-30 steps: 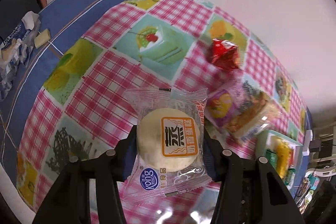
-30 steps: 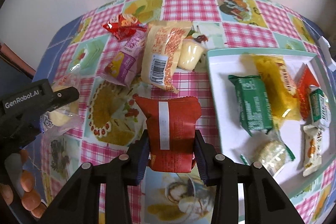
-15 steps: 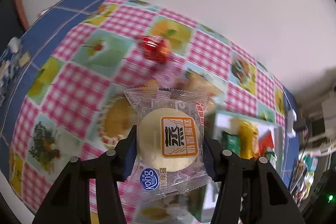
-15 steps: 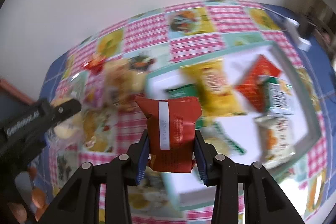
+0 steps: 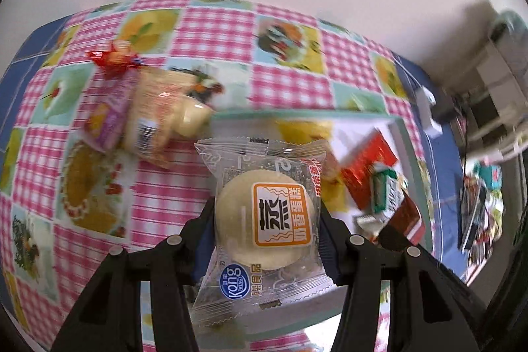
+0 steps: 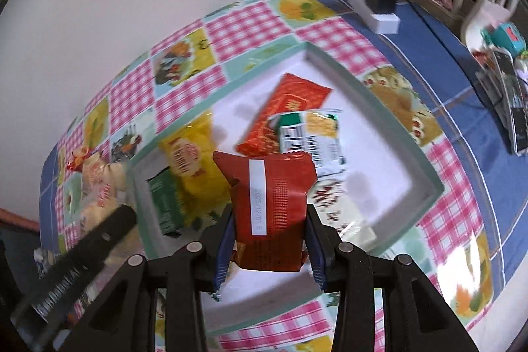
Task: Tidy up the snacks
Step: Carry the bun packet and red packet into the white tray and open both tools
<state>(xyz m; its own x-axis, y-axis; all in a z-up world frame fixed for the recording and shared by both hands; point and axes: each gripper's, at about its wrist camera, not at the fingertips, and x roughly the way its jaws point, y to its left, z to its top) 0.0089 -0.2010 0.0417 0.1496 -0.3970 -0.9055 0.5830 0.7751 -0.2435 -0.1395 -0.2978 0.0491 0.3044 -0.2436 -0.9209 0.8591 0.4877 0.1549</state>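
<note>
My left gripper (image 5: 265, 221) is shut on a clear-wrapped round pale cake (image 5: 264, 220) and holds it above the near left part of the white tray (image 5: 297, 115). My right gripper (image 6: 269, 236) is shut on a dark red snack packet (image 6: 272, 210), held over the tray (image 6: 389, 117) in the right wrist view. In the tray lie a yellow packet (image 6: 193, 154), a green packet (image 6: 165, 200), an orange-red packet (image 6: 290, 108) and a green-and-white packet (image 6: 310, 137). The left gripper's black body (image 6: 79, 256) shows at the lower left of the right wrist view.
Left of the tray lie loose snacks: a red wrapped candy (image 5: 114, 56), a purple packet (image 5: 109, 117), an orange-printed bag (image 5: 155, 117) and a pale pudding cup (image 5: 193, 117). A white power strip with a black plug (image 6: 379, 5) sits on the blue cloth past the tray.
Both grippers have swung sideways from over the loose snacks to above the tray, each still holding its snack. The tray now fills the right wrist view.
</note>
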